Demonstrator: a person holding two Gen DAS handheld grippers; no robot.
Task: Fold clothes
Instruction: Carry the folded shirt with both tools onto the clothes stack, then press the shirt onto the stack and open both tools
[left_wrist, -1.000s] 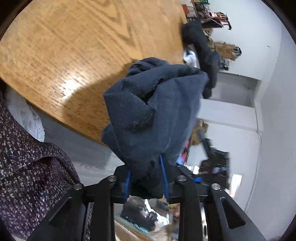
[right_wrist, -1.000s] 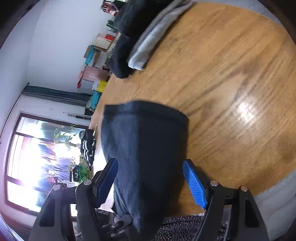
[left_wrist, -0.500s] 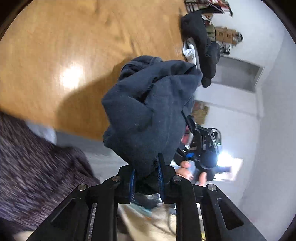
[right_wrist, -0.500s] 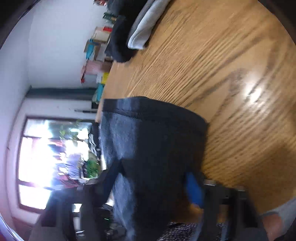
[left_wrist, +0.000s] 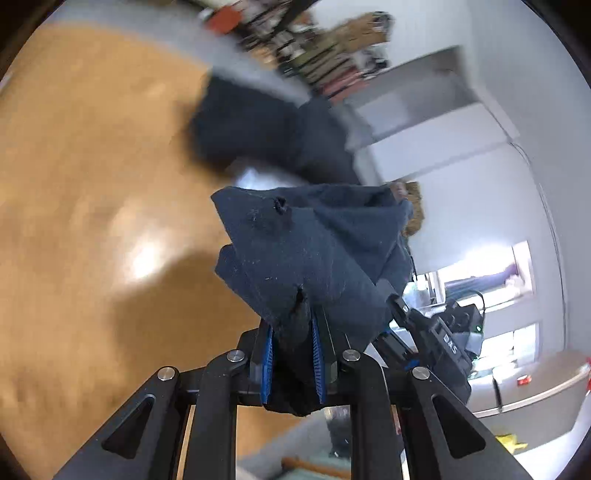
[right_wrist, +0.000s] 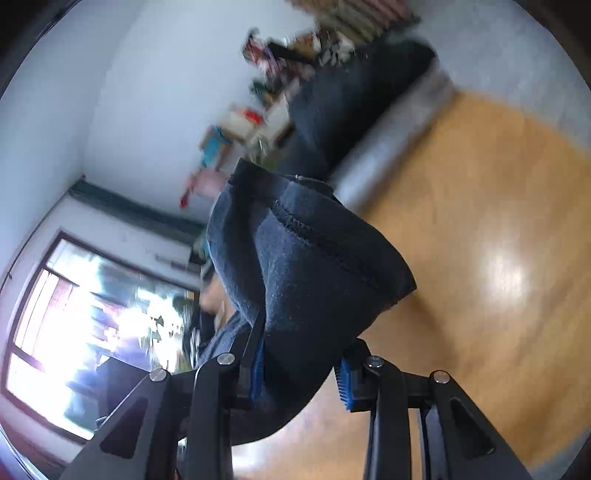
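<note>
A dark navy garment (left_wrist: 314, 251) hangs bunched above the wooden table (left_wrist: 92, 184). My left gripper (left_wrist: 292, 350) is shut on one bunched corner of it, blue pads (left_wrist: 266, 354) pressed into the cloth. In the right wrist view the same navy garment (right_wrist: 314, 266), with a stitched hem showing, fills the gap between the fingers. My right gripper (right_wrist: 300, 378) is shut on that thick fold. The right gripper's body (left_wrist: 436, 339) shows just beyond the cloth in the left wrist view. Both views are motion-blurred.
A pile of dark clothes (left_wrist: 258, 125) lies at the table's far edge, with a grey garment (right_wrist: 388, 147) against it in the right wrist view. The table (right_wrist: 480, 258) lies below both grippers. Cluttered shelves, walls and a bright window (right_wrist: 74, 314) stand behind.
My right gripper has closed from wide open onto the navy garment. Both grippers have swung up and toward the far pile, carrying the garment; the person's patterned sleeve has left the left view.
</note>
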